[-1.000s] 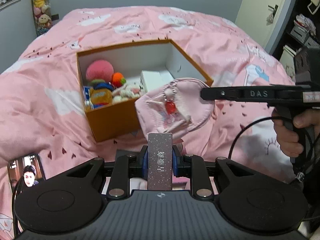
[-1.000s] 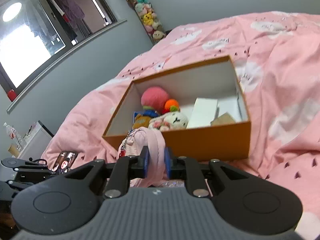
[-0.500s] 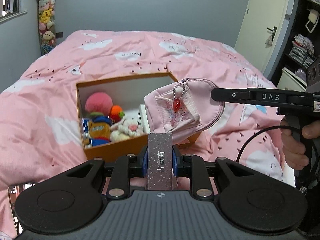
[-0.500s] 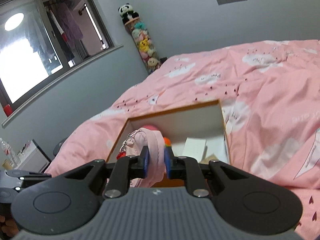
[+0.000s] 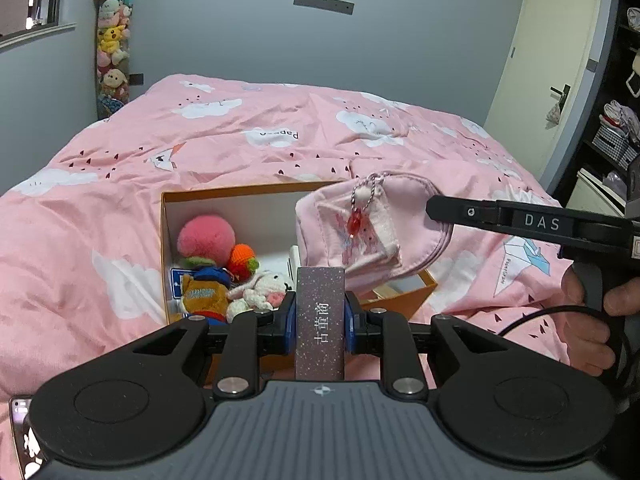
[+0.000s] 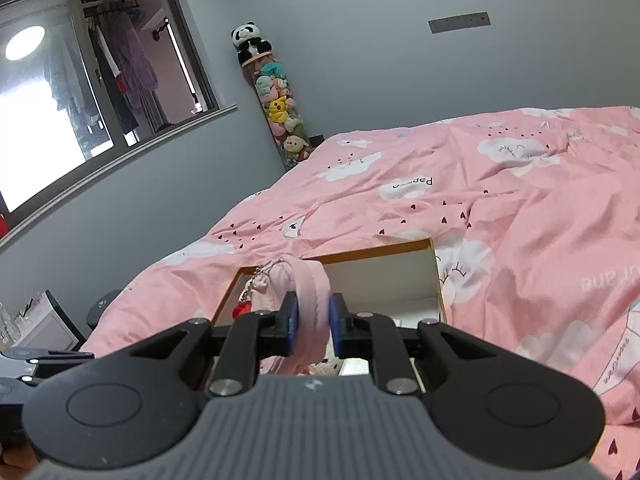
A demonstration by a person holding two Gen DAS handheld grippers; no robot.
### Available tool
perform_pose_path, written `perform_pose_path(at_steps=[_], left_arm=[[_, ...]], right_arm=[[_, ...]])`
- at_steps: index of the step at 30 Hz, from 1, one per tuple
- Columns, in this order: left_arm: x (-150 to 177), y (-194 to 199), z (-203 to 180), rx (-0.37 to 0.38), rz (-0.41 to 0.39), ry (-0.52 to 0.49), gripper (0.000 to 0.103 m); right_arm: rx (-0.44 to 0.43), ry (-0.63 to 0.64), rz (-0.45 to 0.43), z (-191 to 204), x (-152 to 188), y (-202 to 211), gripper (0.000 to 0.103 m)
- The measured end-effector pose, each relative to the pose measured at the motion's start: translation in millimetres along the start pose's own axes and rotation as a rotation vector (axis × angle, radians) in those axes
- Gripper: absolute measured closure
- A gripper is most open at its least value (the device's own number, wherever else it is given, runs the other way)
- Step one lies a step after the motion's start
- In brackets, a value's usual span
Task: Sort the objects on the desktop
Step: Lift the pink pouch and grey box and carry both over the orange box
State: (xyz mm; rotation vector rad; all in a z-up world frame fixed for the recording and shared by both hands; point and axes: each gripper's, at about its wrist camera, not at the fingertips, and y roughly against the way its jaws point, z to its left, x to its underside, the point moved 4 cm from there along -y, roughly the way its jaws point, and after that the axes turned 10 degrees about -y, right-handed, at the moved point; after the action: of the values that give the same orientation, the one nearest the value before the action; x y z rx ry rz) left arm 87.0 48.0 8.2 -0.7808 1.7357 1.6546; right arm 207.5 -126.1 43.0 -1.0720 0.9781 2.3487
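Plush toys (image 5: 224, 276) in left view only, box (image 6: 380, 276)

Black tongs (image 5: 320, 316), blue pads (image 5: 291, 326)

Both views look forward along their own gripper's fingers, low over the pink bed (image 5: 240, 148). The left wrist camera sits near the orange box (image 5: 188, 196), facing the far wall, door at two o'clock. The right wrist camera looks across from the right, with the window at ten o'clock. Both share the box (image 6: 376, 250), the pink pouch (image 5: 360, 224) (image 6: 304, 280) and the plush column (image 5: 112, 48) (image 6: 280, 108).
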Motion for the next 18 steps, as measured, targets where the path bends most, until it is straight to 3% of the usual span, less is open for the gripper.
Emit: perform_pose_path(at_steps=[6,18], left_arm=[[-5.2,-11.5,9.7,0.012,0.01,0.026,0.077],[-33.1,-35.5,42.8,-0.031,-0.018,0.032,0.077]], right_arm=[[0.012,0.011,0.027,-1.5,-0.6,-16.6,0.085],[0.031,-0.014,0.058,-5.7,-11.4,-55.7,0.085]])
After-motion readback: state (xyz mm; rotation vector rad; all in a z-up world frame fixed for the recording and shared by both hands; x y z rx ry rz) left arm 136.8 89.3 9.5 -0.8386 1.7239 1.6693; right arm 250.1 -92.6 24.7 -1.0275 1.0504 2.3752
